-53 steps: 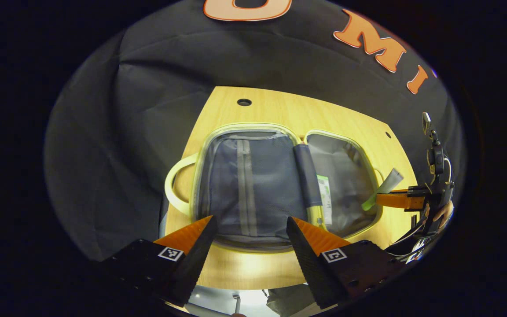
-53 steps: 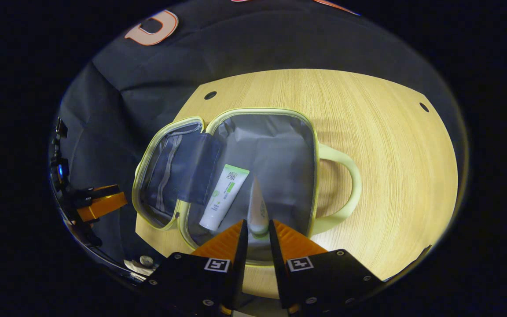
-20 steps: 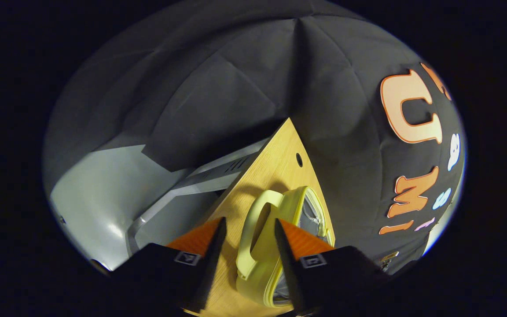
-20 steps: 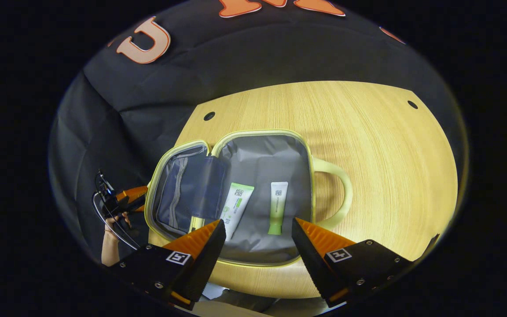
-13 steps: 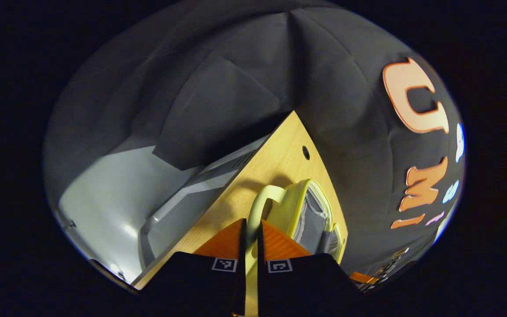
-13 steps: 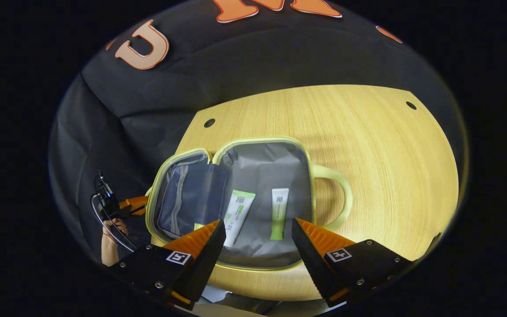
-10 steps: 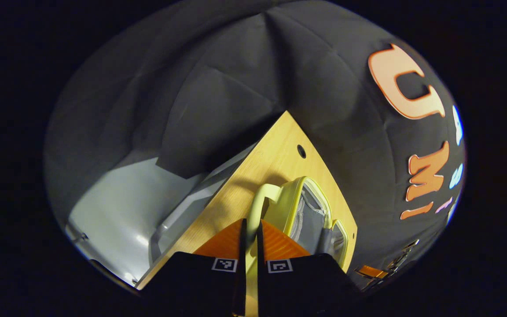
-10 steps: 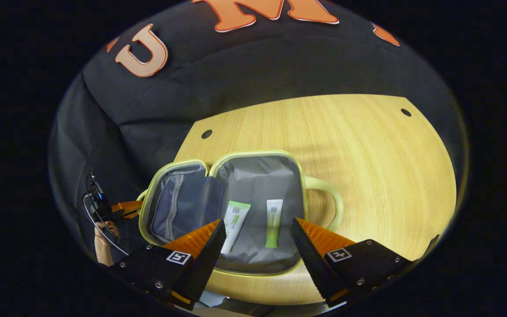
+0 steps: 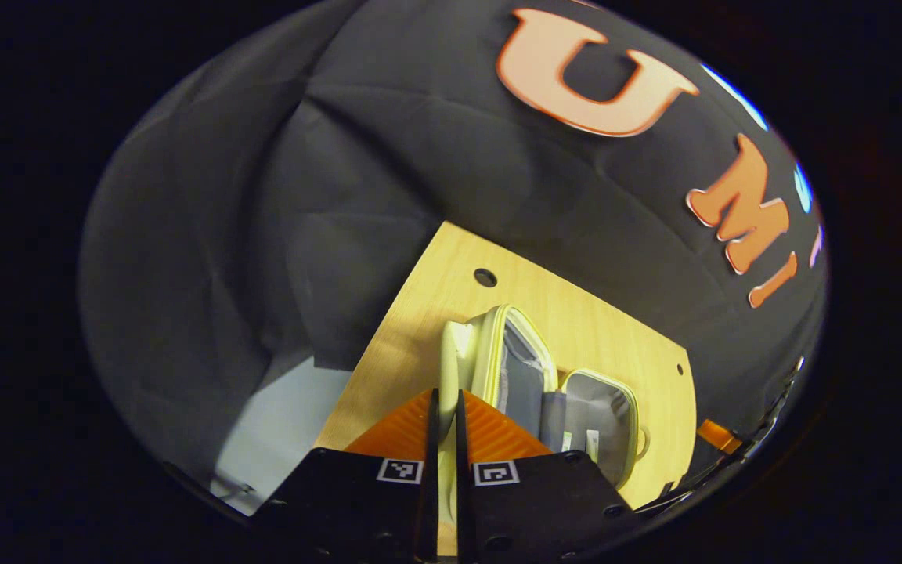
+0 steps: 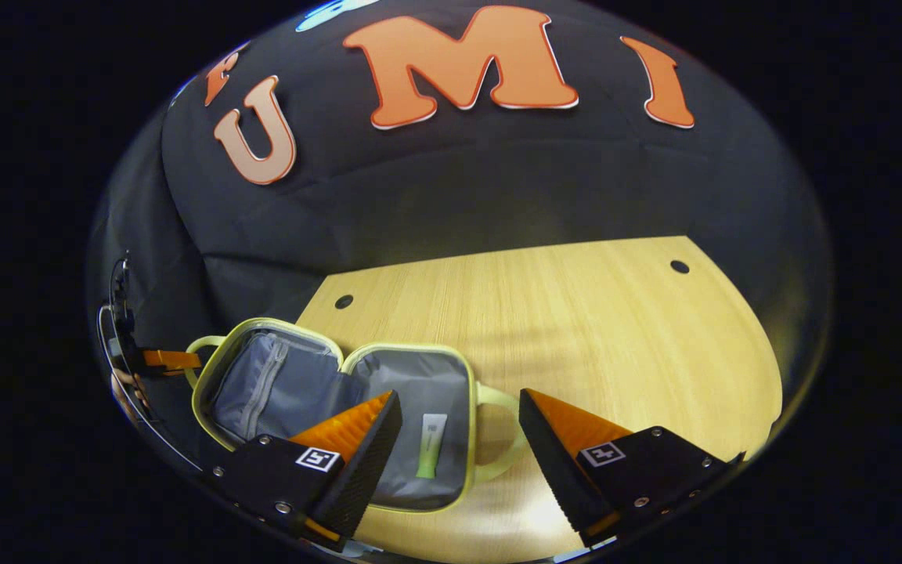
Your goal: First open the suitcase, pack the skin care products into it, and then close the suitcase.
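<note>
Lid (image 9: 520,368) of suitcase (image 10: 435,407) on worktop (image 10: 576,329) now tilts up, raised since a moment ago by left tongs (image 9: 445,423) clamped on handle (image 9: 449,368); right tongs (image 10: 459,415) gape, tube (image 10: 429,446) inside.

The left tool (image 9: 444,407) has two wedge-shaped fingers (image 9: 490,431) with ribbed outer faces, set on black blocky housings; each housing carries a small square black-and-white marker near its front edge, with dark round screws farther back; the right tool (image 10: 459,423) is built alike, its fingers (image 10: 349,439) tapering to points with fine serrated inner faces; its housings are matte black and angular, one square marker on each, small round screws along the edges; seen far off in the right gripper view, the left tool (image 10: 165,359) trails thin looping cables and dark hardware behind it.
</note>
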{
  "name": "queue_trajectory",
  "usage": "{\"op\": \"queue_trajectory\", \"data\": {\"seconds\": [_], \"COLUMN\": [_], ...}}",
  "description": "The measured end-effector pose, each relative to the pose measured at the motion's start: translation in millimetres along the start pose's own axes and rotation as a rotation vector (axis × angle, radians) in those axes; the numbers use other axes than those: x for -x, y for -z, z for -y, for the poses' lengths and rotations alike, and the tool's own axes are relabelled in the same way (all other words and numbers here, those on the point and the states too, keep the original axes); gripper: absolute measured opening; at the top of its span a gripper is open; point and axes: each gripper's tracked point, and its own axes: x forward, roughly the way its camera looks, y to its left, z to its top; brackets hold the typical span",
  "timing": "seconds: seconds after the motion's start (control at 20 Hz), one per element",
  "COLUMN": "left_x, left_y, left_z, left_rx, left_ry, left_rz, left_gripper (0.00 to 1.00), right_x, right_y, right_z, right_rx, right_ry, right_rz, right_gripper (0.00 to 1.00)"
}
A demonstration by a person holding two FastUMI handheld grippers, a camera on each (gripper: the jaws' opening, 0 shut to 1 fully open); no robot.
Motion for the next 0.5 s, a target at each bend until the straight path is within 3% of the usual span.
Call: {"op": "queue_trajectory", "data": {"seconds": [0.15,0.5], "left_x": [26.5,64.4], "left_y": [-9.3,-6.2], "left_z": [42.8,141.2], "left_rx": [-0.105,-0.238], "left_ry": [-0.04,-0.137], "left_rz": [0.044,0.127], "left_gripper": [0.09,0.11], "right_x": [10.0,33.7], "right_y": [-23.3,-55.0], "right_z": [24.1,87.1], "right_rx": [0.027,0.063], "right_ry": [-0.003,-0.046], "right_rz": [0.073,0.145], "right_gripper": [0.96,0.96]}}
